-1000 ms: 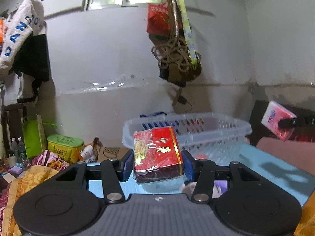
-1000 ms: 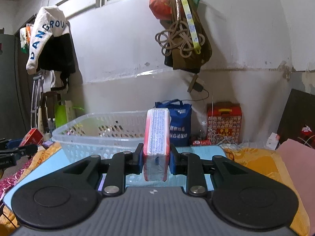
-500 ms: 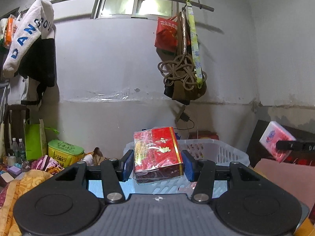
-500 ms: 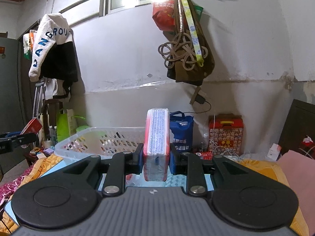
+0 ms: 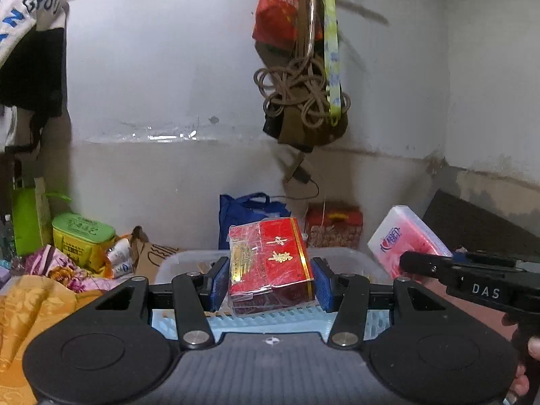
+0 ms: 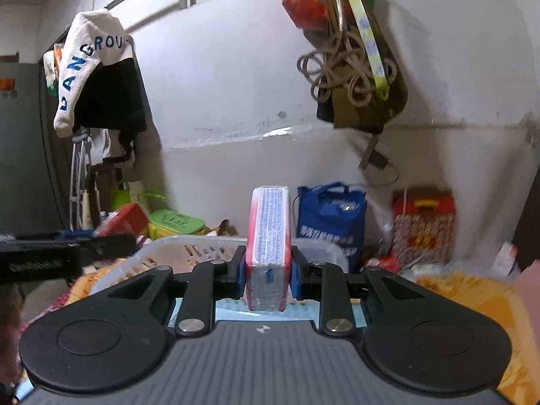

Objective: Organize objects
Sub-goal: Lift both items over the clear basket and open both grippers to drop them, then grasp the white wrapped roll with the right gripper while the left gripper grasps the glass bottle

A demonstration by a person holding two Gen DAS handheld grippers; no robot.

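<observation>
Left gripper (image 5: pixel 268 281) level, clamping red box (image 5: pixel 270 263); right gripper (image 6: pixel 268 271) likewise (seemingly level) around tissue pack (image 6: pixel 269 246).

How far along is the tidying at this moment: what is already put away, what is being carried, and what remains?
Done: nothing clearly. The white basket shows no deposited items that I can make out.
In hand: the left gripper clamps the red box; the right gripper clamps the pink tissue pack. Both are held near the basket.
Left: releasing both into the basket, probably.
</observation>
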